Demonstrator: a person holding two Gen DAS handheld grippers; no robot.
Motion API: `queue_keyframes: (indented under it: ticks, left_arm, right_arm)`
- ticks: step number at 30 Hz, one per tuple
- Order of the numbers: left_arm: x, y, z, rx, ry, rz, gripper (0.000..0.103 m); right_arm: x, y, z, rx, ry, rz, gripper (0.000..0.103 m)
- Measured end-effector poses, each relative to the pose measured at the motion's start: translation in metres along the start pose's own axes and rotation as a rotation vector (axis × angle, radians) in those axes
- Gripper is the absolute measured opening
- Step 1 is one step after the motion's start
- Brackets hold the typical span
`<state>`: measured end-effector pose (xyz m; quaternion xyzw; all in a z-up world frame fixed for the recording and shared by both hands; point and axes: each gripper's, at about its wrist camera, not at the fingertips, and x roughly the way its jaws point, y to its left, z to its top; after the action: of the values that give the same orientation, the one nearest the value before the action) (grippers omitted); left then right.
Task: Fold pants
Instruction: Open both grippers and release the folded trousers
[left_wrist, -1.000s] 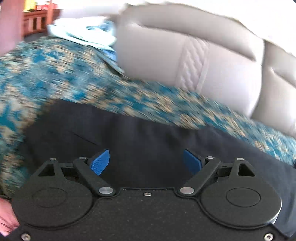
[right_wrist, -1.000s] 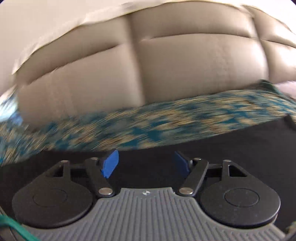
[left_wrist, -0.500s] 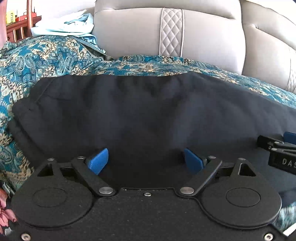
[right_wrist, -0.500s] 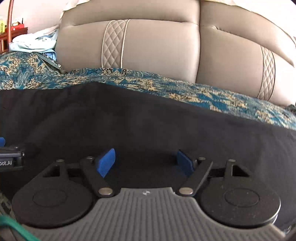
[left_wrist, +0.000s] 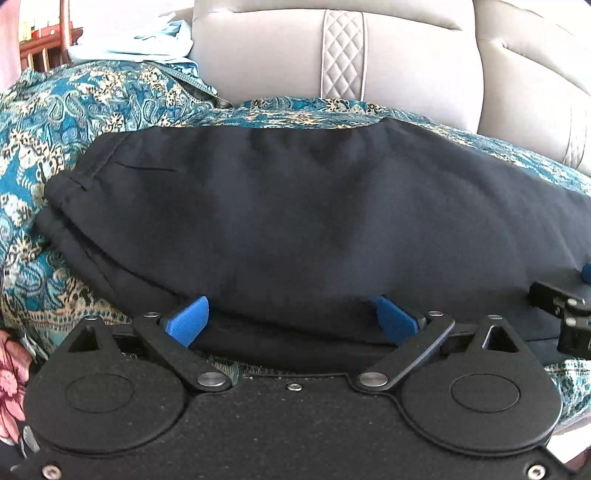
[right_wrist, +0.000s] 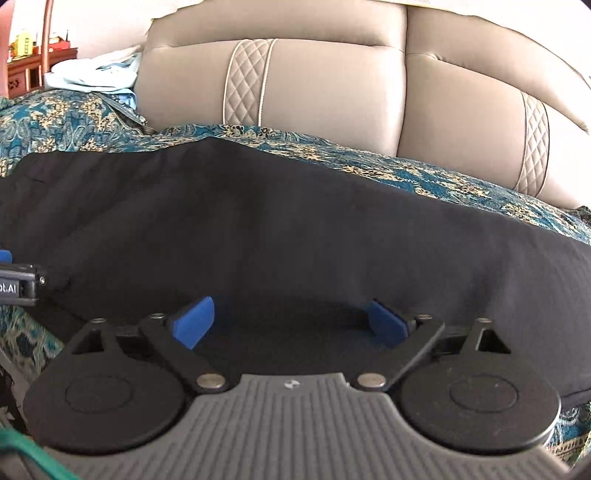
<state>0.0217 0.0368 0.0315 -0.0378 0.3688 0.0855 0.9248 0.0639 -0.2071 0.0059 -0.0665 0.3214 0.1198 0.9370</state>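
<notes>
Left wrist view | both grippers' jaws just widened, gaping, gripping nothing | pants (left_wrist: 314, 221) lie flat on sofa cover (left_wrist: 74, 122) | fold released

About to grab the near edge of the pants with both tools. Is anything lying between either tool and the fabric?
Nothing visible. The left tool and right tool both stand open right at the near edge of the black pants, which lie bare on the patterned cover.
</notes>
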Motion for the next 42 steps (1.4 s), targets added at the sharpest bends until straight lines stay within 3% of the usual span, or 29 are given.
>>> queue_keyframes:
  ticks: [5, 7, 8, 9, 13, 19, 23, 26, 33, 38, 42]
  left_arm:
    - [-0.003, 0.0, 0.0, 0.009, 0.006, 0.001, 0.098]
    - [-0.009, -0.003, 0.003, 0.006, 0.012, 0.004, 0.091]
    - [-0.013, -0.005, 0.008, 0.005, -0.002, -0.019, 0.082]
    - [-0.016, -0.008, 0.012, 0.008, -0.024, -0.047, 0.081]
    - [-0.023, -0.036, 0.028, 0.075, -0.112, -0.114, 0.081]
    - [-0.009, -0.07, 0.016, 0.191, -0.086, -0.127, 0.081]
    - [-0.003, -0.068, 0.002, 0.196, -0.053, -0.139, 0.082]
    - [-0.003, -0.063, 0.0, 0.192, -0.032, -0.147, 0.083]
    - [-0.008, -0.062, -0.003, 0.181, -0.005, -0.139, 0.085]
    - [-0.008, -0.062, -0.002, 0.171, 0.011, -0.134, 0.088]
    - [-0.006, -0.065, 0.0, 0.161, 0.02, -0.116, 0.092]
  right_arm:
    - [-0.008, -0.001, -0.009, -0.023, -0.002, 0.02, 0.102]
    - [-0.011, -0.003, -0.011, -0.024, -0.003, 0.029, 0.103]
    - [-0.012, -0.003, -0.012, -0.021, -0.005, 0.034, 0.103]
    - [-0.012, -0.004, -0.013, -0.017, -0.007, 0.041, 0.103]
    - [-0.016, -0.01, -0.016, -0.015, -0.019, 0.078, 0.103]
    - [-0.029, -0.036, -0.024, 0.061, -0.029, 0.091, 0.103]
    - [-0.035, -0.081, -0.029, 0.183, -0.024, -0.028, 0.103]
    - [-0.041, -0.136, -0.035, 0.383, -0.019, -0.159, 0.103]
    - [-0.063, -0.283, -0.042, 0.862, -0.039, -0.335, 0.1]
    - [-0.076, -0.345, -0.05, 1.009, -0.048, -0.494, 0.1]
    - [-0.093, -0.368, -0.066, 1.124, -0.104, -0.567, 0.1]
